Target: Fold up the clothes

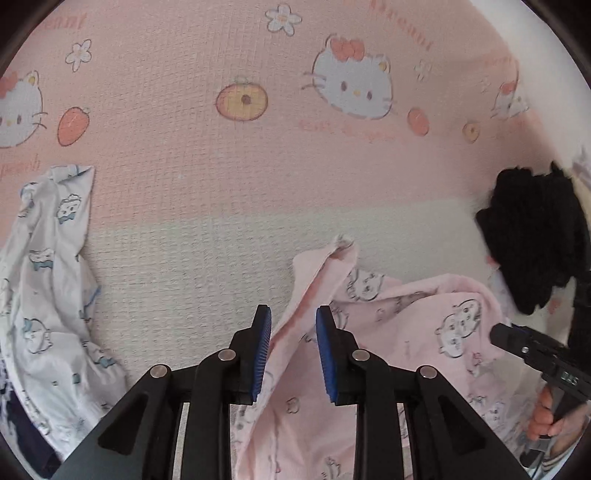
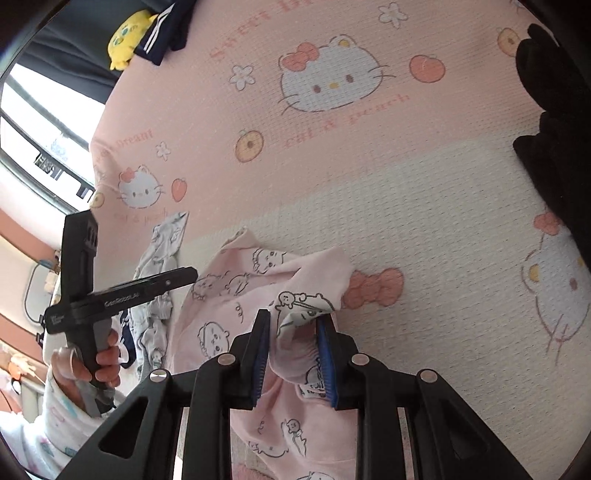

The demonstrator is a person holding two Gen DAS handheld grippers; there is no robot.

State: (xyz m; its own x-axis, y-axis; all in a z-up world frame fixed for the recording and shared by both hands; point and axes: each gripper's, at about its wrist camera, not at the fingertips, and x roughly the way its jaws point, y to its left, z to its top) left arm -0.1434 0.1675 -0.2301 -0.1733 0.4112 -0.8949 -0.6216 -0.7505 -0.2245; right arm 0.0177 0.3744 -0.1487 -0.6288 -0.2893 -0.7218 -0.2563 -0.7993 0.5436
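Note:
A pink garment with cartoon prints [image 1: 413, 332] lies crumpled on the pink Hello Kitty bed sheet [image 1: 240, 166]. My left gripper [image 1: 293, 354] is open, its blue pads either side of a fold of the pink cloth, above it. My right gripper [image 2: 293, 354] is open too, with a bunched part of the same pink garment [image 2: 295, 347] between its pads. The left gripper and its hand show in the right wrist view [image 2: 110, 295]; the right gripper's body shows at the left view's right edge [image 1: 535, 354].
A white garment with blue prints [image 1: 48, 295] lies to the left. A black knitted garment [image 1: 535, 236] lies at the right. A yellow plush [image 2: 127, 33] and a dark striped garment [image 2: 162, 29] sit at the bed's far edge near a window.

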